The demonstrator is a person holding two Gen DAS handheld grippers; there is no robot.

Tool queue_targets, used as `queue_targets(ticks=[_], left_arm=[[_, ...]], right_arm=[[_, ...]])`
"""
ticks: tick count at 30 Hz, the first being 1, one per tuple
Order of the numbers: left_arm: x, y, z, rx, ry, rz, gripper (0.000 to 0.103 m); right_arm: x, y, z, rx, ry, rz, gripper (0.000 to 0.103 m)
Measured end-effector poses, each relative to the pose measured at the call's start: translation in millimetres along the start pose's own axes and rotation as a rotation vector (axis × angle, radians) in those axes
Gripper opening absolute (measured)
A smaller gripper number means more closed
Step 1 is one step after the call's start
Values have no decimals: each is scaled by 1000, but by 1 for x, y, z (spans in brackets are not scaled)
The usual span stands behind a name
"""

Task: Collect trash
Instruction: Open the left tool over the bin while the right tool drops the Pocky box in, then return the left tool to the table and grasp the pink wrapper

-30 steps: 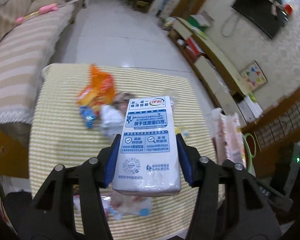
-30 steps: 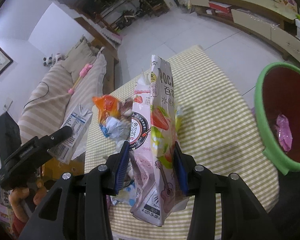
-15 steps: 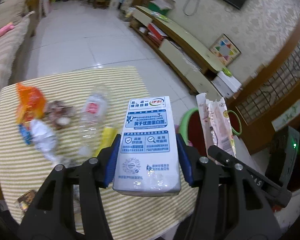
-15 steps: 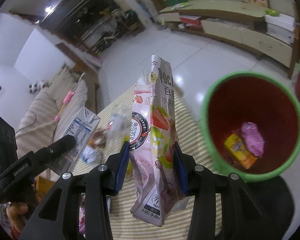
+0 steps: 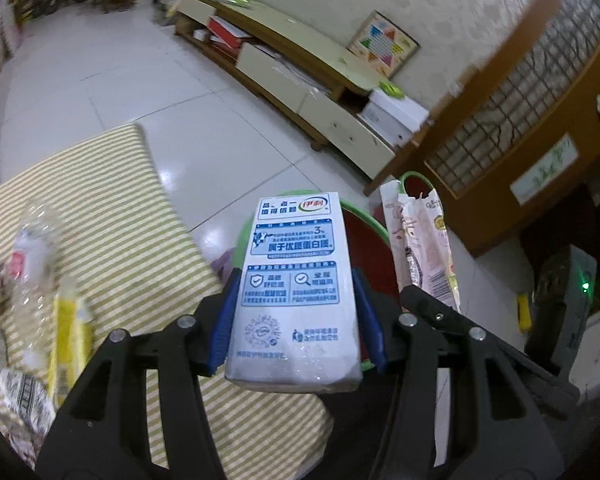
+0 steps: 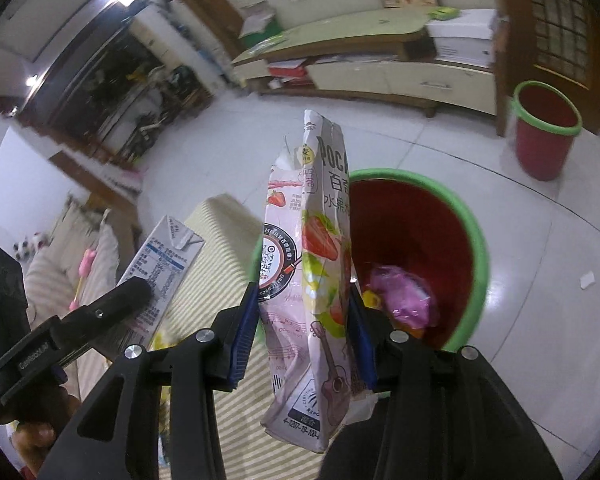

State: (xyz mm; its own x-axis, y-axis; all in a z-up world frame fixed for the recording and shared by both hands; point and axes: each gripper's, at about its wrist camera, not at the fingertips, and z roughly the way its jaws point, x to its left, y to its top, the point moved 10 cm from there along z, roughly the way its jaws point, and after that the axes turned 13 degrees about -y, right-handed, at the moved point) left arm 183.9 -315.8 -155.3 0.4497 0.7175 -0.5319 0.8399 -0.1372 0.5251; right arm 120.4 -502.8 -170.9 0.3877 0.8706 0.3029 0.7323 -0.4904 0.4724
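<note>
My left gripper (image 5: 296, 316) is shut on a white and blue milk carton (image 5: 296, 280), held upright beyond the table's right edge, in front of the red bin with a green rim (image 5: 366, 248). My right gripper (image 6: 304, 328) is shut on a pink Pocky snack bag (image 6: 312, 280), held at the near left rim of the same bin (image 6: 416, 224). The bin holds a pink wrapper (image 6: 400, 296) and a yellow one. The carton (image 6: 160, 264) and left gripper also show at the left of the right wrist view; the snack bag (image 5: 420, 244) shows in the left wrist view.
A striped yellow table (image 5: 112, 220) carries a clear plastic bottle (image 5: 32, 248), a yellow wrapper (image 5: 66, 332) and other crumpled trash. A second red bin (image 6: 544, 132) stands by the low cabinet (image 6: 380, 68). White tiled floor surrounds the bins.
Both grippers have swung right, away from the table, with the carton and the snack bag still held. The bin has come closer, now right behind both items.
</note>
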Motion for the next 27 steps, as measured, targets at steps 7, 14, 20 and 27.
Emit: queue_targets(ticks=[7, 14, 20, 27], left_arm=[[-25, 5, 27, 59, 1, 116, 75], [-13, 1, -7, -10, 10, 63, 83], [22, -17, -65, -110, 97, -42, 85], [87, -76, -134, -169, 216, -223, 86]], right_arm=[[-16, 6, 4, 4, -18, 40, 61], [-6, 4, -4, -12, -28, 3, 61], [21, -1, -8, -5, 1, -37, 63], [75, -23, -4, 29, 39, -147, 65]])
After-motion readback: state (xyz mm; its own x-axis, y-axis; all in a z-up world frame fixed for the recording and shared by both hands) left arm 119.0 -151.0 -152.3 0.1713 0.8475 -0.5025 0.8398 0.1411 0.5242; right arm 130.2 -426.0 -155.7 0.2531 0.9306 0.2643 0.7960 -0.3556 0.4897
